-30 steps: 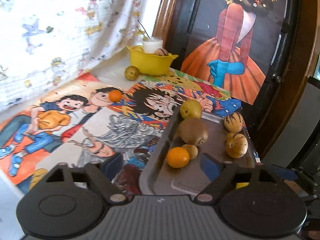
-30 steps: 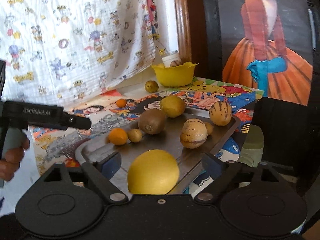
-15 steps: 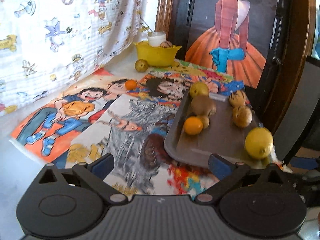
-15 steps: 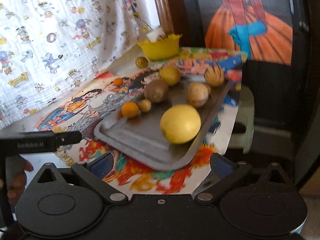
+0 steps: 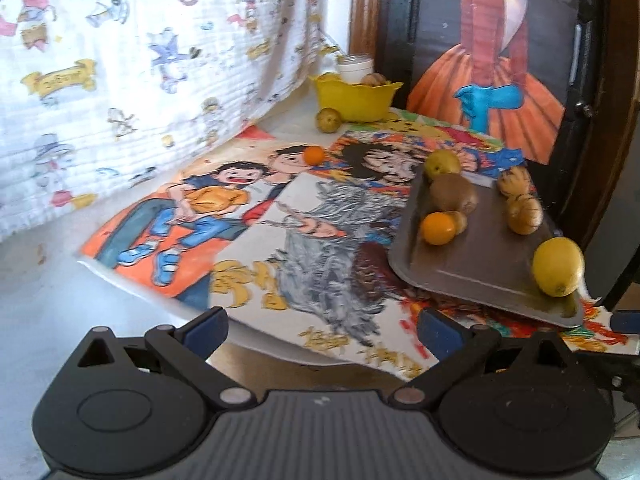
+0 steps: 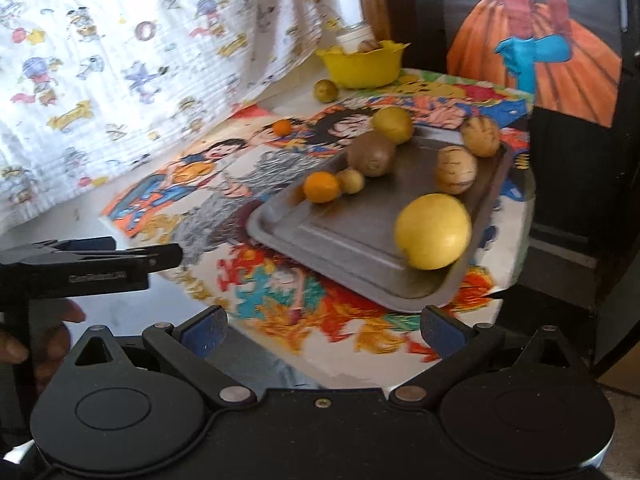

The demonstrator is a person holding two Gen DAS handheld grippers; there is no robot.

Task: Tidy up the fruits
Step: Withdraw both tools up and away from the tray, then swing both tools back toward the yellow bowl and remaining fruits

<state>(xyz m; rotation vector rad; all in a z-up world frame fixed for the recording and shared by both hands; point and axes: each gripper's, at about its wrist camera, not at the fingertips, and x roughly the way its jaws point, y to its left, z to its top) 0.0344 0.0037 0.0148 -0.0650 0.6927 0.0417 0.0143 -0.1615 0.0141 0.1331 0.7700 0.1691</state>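
Resting on a grey tray (image 6: 352, 240) at the table's right edge are most of the fruits: a big yellow lemon (image 6: 433, 231) near the front corner, an orange (image 6: 321, 187) touching a small yellowish fruit (image 6: 351, 180), a brown kiwi (image 6: 371, 153) behind them, a yellow-green fruit (image 6: 393, 125) at the far rim, and two striped tan fruits (image 6: 456, 169) along the right side. The tray lies on bright cartoon posters (image 5: 248, 216) that cover the table.

Two fruits sit off the tray — a small orange (image 5: 314, 155) out on the posters and a greenish one (image 5: 328, 120) just beside the yellow bowl (image 5: 354, 98) at the back. The bowl holds a striped fruit and a white cup; what else is in it cannot be told.

Both tongs are spread wide and hold nothing. The left gripper (image 5: 322, 326) hangs over the posters' near edge, left of the tray. The right gripper (image 6: 324, 326) hangs before the tray's front corner, apart from the lemon. In the right wrist view the left tool shows at the left, with a hand (image 6: 48, 340) on its grip.
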